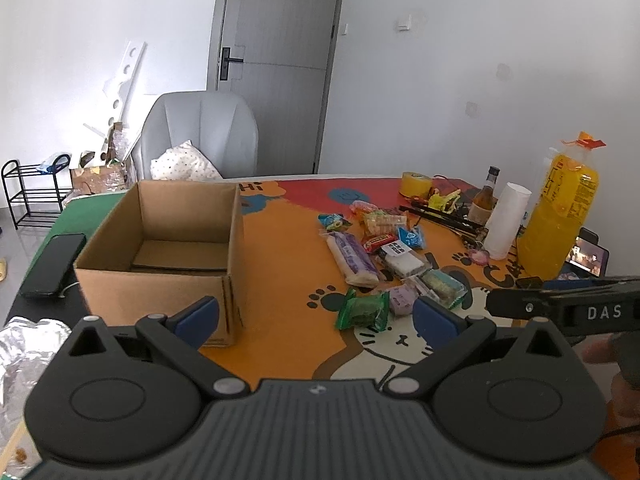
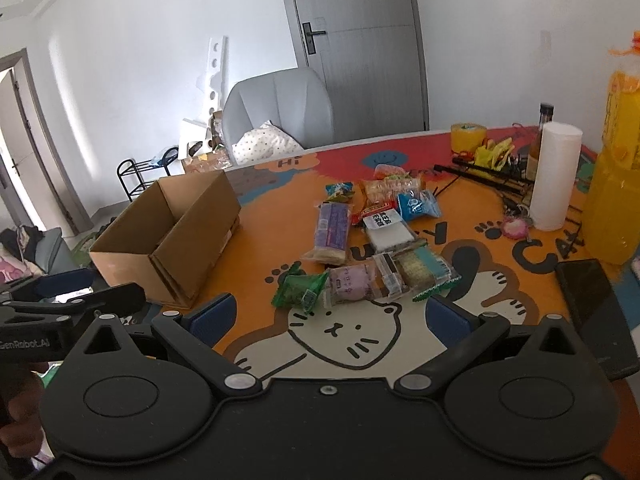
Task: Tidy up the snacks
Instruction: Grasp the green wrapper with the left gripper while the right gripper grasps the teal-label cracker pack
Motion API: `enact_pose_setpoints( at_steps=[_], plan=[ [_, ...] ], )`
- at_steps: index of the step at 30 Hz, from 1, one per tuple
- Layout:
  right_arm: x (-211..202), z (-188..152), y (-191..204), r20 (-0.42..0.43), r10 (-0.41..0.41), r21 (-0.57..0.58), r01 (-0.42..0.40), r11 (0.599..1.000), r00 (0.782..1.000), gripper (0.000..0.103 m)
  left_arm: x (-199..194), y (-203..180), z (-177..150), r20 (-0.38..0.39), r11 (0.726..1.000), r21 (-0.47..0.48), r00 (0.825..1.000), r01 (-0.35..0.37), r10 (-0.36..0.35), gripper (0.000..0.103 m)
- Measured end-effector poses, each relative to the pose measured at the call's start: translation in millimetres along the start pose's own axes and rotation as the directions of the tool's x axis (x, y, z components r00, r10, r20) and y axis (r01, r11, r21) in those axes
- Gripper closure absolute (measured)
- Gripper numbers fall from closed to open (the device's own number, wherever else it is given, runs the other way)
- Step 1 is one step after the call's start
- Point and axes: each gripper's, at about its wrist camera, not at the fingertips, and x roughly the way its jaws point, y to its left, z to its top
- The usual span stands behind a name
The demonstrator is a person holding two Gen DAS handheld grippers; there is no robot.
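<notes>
Cardboard sits ahead and to the left of our left hand-held gripper (image 1: pixel 316 318): the open box (image 1: pixel 160 256) looks empty, only its bare floor showing, so we judge the sorting has not yet begun and we are at the first pick. Our snacks lie in a loose heap (image 2: pixel 368 240) on the orange cat-print bench (image 2: pixel 460 240), just ahead of the right hand-held gripper (image 2: pixel 330 316) and to the front-right of the left one. Nearest the right gripper is a green packet (image 2: pixel 300 289), touching a pale purple packet (image 2: pixel 350 285) beside it; beyond them lie a long purple bar (image 2: pixel 331 232), a white block with a black label (image 2: pixel 386 230) and a blue packet (image 2: pixel 418 205). Both grippers have their blue pads spread wide apart, holding nothing and touching nothing, hovering over the bench short of the pile. The next move, as we read it, calls for one gripper to go forward and down onto a single wrapper, the green packet being the easy candidate at the near edge, closing on it without dragging its purple neighbour, then carrying it left over the box wall. Wrappers are thin and slippery, so a low, flat grasp looks wise. Off to the far right stand a white paper roll (image 2: pixel 554 176) and a yellow jug (image 2: pixel 614 200), well clear of the route.
</notes>
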Motion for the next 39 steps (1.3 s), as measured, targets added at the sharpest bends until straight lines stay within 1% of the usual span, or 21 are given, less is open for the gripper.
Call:
enact_pose_setpoints(
  at_steps=[3,5,10,16,18,20,22,26,29,34,39],
  plan=[
    [10.1,3.4,-9.5,0.004,-0.016,0.018,0.016,1.000,1.000,0.000,15.0,2.9,2.0,-0.021,1.000,-0.027,1.000,0.013,-0.014,0.001],
    [16.6,5.4,-16.8,0.002,-0.005,0.033,0.005,0.999,1.000,0.000,25.6,3.7,4.1,-0.041,0.999,-0.038,0.999,0.022,-0.023,0.001],
    [28.2,6.4,-27.8,0.003,-0.018,0.045,0.018,0.999,1.000,0.001,45.7,-1.6,9.6,-0.056,0.999,-0.026,0.998,0.036,-0.037,0.001],
    [44.3,4.9,-42.5,-0.030,-0.018,0.076,0.020,0.997,0.999,0.014,71.0,-8.6,10.1,-0.077,0.997,-0.030,0.995,0.068,-0.070,0.003],
    [50.4,4.1,-46.4,-0.043,-0.018,0.082,0.022,0.996,0.999,0.019,79.4,-10.3,10.0,-0.088,0.997,-0.031,0.993,0.073,-0.075,0.007],
    [56.3,3.1,-50.3,-0.053,-0.023,0.088,0.028,0.996,0.998,0.020,89.6,-11.2,9.9,-0.108,0.996,-0.040,0.991,0.075,-0.079,0.009],
    [61.9,2.8,-55.3,-0.059,-0.029,0.094,0.035,0.995,0.998,0.021,100.5,-12.6,9.9,-0.129,0.996,-0.043,0.988,0.083,-0.088,0.012],
    [73.8,2.7,-65.9,-0.079,-0.036,0.109,0.044,0.993,0.996,0.028,120.4,-18.7,9.3,-0.166,0.994,-0.035,0.981,0.100,-0.105,0.015],
    [84.5,3.8,-74.1,-0.094,-0.041,0.122,0.052,0.991,0.995,0.030,137.0,-21.9,7.7,-0.201,0.994,-0.037,0.973,0.106,-0.111,0.018],
    [102.0,6.4,-83.7,-0.111,-0.061,0.119,0.075,0.990,0.992,0.030,162.5,-25.0,4.3,-0.252,0.994,-0.042,0.961,0.104,-0.111,0.021],
    [117.3,7.8,-90.7,-0.129,-0.074,0.119,0.090,0.989,0.989,0.030,182.6,-26.4,0.5,-0.301,0.994,-0.044,0.948,0.098,-0.107,0.028]
  ],
)
